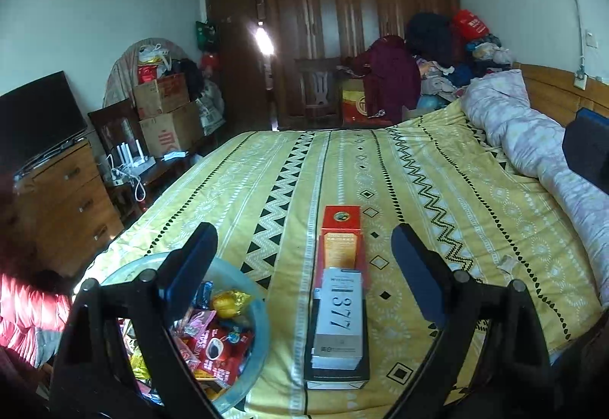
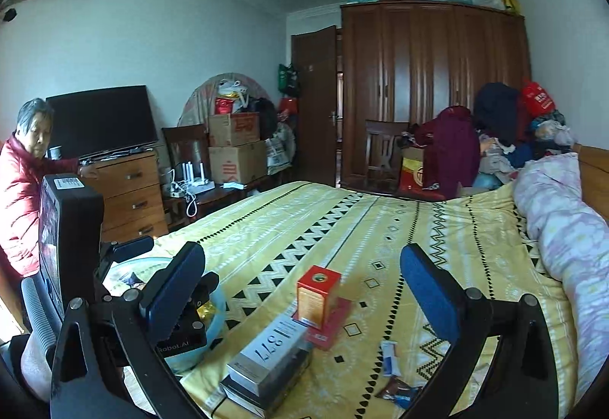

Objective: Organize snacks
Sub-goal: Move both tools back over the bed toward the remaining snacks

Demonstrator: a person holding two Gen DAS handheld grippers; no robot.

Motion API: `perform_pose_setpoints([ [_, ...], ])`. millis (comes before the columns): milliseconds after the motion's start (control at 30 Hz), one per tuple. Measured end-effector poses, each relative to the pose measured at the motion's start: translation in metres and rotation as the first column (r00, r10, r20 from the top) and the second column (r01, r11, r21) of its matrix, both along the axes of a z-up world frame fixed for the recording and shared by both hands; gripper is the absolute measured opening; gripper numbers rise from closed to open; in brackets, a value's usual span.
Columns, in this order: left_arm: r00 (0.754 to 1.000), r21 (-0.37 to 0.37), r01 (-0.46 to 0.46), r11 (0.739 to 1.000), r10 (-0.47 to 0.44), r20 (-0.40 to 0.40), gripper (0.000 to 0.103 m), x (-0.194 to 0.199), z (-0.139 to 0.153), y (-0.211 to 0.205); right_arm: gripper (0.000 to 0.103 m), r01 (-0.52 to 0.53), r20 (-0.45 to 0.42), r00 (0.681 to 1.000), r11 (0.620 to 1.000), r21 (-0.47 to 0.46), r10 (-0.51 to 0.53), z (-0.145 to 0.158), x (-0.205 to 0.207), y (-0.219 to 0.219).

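Observation:
A clear bowl (image 1: 251, 365) full of snack packets (image 1: 217, 343) sits on the yellow patterned bed at lower left. My left gripper (image 1: 304, 266) is open and empty above the bed; its left finger hangs over the bowl. A grey box marked 377 (image 1: 337, 320) lies on a dark box, beside an orange box (image 1: 341, 240) on a flat red box. My right gripper (image 2: 300, 282) is open and empty, over the same boxes (image 2: 270, 354) and orange box (image 2: 318, 291). Loose snack packets (image 2: 392, 362) lie on the bed at lower right. The left gripper body (image 2: 72, 240) shows over the bowl (image 2: 217, 308).
A rolled quilt (image 1: 533, 144) lies along the bed's right side. A person in a red jacket (image 2: 23, 190) stands left by a wooden dresser (image 2: 129, 194) with a TV. Cardboard boxes, chairs and a wardrobe (image 2: 434, 87) stand beyond the bed.

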State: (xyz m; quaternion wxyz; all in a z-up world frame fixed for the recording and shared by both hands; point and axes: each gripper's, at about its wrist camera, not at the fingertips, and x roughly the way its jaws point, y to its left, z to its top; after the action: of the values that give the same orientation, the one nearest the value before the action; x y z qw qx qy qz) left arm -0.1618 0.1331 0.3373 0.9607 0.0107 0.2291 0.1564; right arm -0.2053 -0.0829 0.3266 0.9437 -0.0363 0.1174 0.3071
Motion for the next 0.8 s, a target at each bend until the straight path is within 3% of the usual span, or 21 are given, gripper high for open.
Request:
perform_pose_setpoints([
  [267, 0.999, 0.052, 0.033, 0.998, -0.033, -0.005, 0.093, 0.004, 0.001, -0.035, 0.103, 0.043, 0.004, 0.999, 0.999, 0.027, -0.044, 0.007, -0.005, -0.038],
  [800, 0.998, 0.109, 0.065, 0.992, -0.063, -0.018, 0.093, 0.006, 0.005, -0.07, 0.103, 0.056, -0.006, 0.998, 0.997, 0.057, -0.056, 0.007, -0.009, -0.073],
])
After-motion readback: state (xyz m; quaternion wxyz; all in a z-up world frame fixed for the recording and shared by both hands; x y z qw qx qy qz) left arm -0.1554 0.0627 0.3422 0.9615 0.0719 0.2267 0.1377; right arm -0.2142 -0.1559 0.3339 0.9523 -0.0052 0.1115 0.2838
